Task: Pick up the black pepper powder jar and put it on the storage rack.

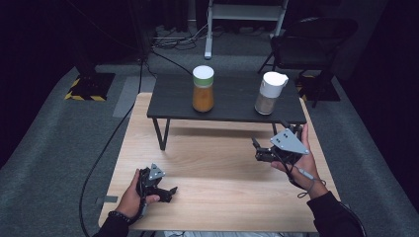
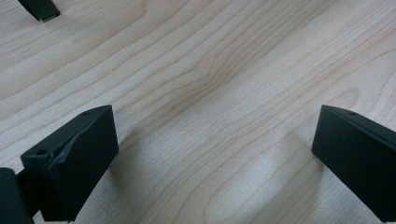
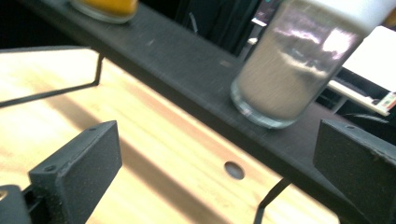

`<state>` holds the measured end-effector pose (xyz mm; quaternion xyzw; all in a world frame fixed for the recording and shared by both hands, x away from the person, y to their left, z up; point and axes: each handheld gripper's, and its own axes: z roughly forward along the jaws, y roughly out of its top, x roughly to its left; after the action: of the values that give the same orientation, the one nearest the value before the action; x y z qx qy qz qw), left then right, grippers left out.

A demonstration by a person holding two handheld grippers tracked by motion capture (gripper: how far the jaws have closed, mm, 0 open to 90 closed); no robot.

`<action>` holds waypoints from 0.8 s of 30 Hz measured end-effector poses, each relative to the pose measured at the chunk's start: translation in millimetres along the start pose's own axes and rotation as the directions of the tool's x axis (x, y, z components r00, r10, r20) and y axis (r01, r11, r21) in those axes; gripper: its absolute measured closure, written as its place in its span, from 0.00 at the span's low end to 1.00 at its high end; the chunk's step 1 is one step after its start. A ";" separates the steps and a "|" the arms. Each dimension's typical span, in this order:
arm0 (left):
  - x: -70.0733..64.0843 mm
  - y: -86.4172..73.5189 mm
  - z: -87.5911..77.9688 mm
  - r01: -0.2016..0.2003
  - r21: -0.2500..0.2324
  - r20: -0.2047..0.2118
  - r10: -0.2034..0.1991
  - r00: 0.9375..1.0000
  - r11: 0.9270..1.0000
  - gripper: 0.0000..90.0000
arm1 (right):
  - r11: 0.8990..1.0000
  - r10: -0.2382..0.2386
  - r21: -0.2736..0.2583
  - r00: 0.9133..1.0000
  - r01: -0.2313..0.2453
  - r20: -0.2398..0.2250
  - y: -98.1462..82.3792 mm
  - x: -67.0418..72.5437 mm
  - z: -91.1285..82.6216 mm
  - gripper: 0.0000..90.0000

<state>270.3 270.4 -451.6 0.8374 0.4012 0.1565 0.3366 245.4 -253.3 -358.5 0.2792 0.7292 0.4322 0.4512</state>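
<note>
Grey jar (image 1: 270, 93) upright on black shelf (image 1: 232, 111), right of orange jar (image 1: 203, 89). Right tool (image 1: 257, 148) below it, wide open, empty. Left tool (image 1: 170, 192) open, empty, low over counter (image 1: 217, 168). Step, judged: approach; next, raise, straddle jar, close.

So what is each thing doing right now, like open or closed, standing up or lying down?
Orange-filled jar: upright on the black shelf, lid on.
Grey-filled jar: upright on the shelf, white cap on.
Left gripper: open, nothing between its jaws, low over the wooden table.
Right gripper: open, holding nothing, near the grey-filled jar.
</note>
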 end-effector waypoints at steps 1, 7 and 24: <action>0.0 -0.1 0.0 0.000 0.000 0.000 0.000 1.000 1.000 0.00 | 1.000 -0.003 0.005 1.000 0.003 -0.006 -1.4 1.4 -0.1 0.01; 0.0 -0.1 0.0 0.000 0.000 0.000 0.000 1.000 1.000 0.00 | 0.999 -0.028 0.019 0.999 0.029 -0.027 -10.7 8.8 0.5 0.01; 0.0 0.0 0.0 0.000 0.000 0.000 0.000 1.000 1.000 0.00 | 0.998 -0.020 0.056 0.997 0.025 -0.072 -40.2 28.6 1.8 0.01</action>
<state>270.3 270.4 -451.7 0.8374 0.4011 0.1566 0.3366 233.8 -248.8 -406.4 0.2681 0.7600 0.4158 0.4215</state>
